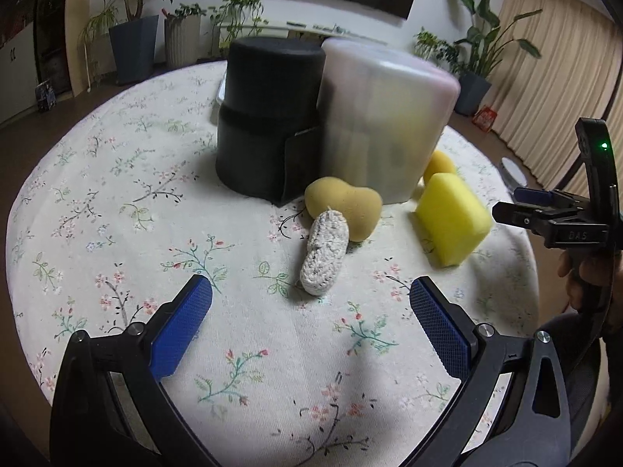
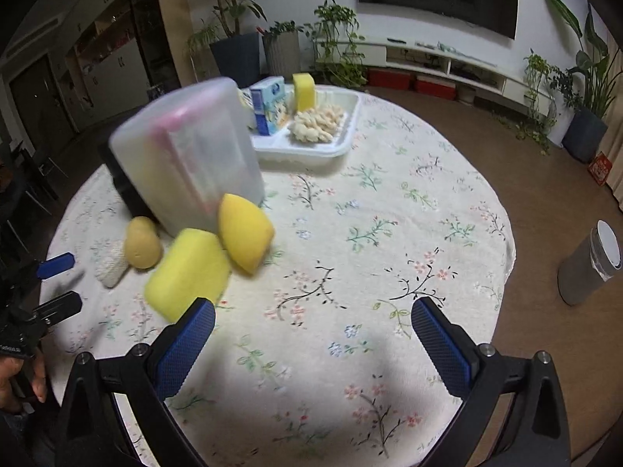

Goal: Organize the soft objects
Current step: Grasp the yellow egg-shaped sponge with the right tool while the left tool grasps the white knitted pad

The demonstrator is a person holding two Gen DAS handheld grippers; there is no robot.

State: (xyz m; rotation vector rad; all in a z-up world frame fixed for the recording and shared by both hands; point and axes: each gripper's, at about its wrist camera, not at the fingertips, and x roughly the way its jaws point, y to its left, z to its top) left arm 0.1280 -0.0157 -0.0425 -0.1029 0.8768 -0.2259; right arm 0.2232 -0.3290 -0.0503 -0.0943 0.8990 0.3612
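Observation:
A knitted white oval scrubber lies on the floral tablecloth just ahead of my open, empty left gripper. Behind it sits a tan peanut-shaped sponge, and to the right a bright yellow block sponge. In the right wrist view the yellow block sponge, a yellow-orange wedge sponge, the tan sponge and the scrubber lie left of my open, empty right gripper. A white tray at the back holds a yellow sponge, a cream knitted piece and a blue box.
A black cylindrical container and a translucent plastic container stand mid-table behind the sponges. The round table's edge drops to a brown floor, with a grey bin at right. Potted plants and a TV shelf line the far wall.

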